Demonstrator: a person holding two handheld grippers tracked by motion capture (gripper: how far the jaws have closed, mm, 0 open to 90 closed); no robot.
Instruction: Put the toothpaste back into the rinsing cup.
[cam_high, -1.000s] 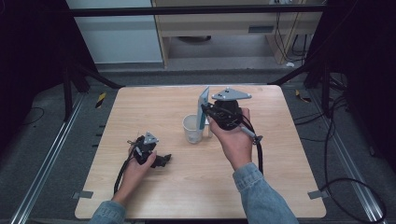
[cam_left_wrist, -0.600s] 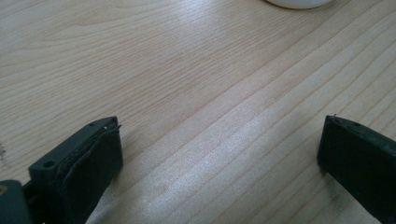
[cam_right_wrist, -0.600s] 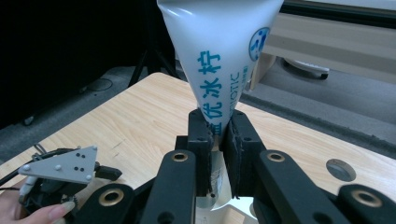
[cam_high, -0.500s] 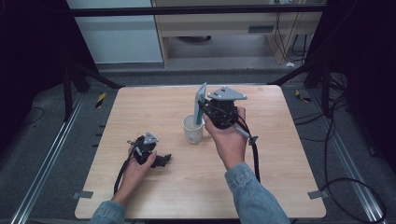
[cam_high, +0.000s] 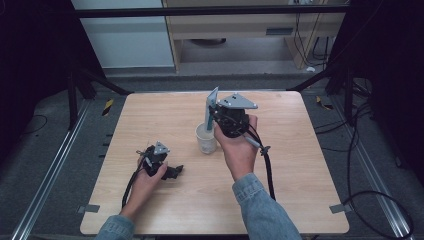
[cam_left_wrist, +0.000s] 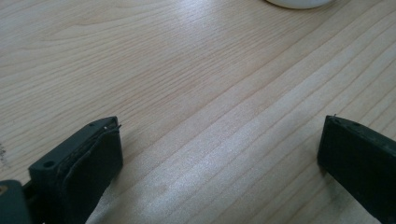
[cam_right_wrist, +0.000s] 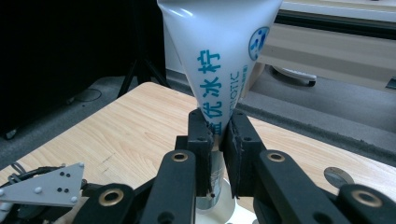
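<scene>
My right gripper (cam_high: 212, 112), a little above the middle of the high view, has its jaws clamped on a toothpaste tube (cam_right_wrist: 219, 60) that stands cap-down in the white cup (cam_high: 206, 139), its flat crimped tail fanning wide toward the top of the right gripper view. I judge the tube light and soft, its glossy skin slippery and quick to dent, so the narrow part low on the body, where my pads (cam_right_wrist: 201, 140) already pinch it, looks the safest hold; the broad tail would fold. The cup seems light and could tip if I drag sideways. My left gripper (cam_high: 172, 171), at lower left on the wooden table (cam_high: 300, 165), rests with jaws spread wide over bare wood, grasping nothing
</scene>
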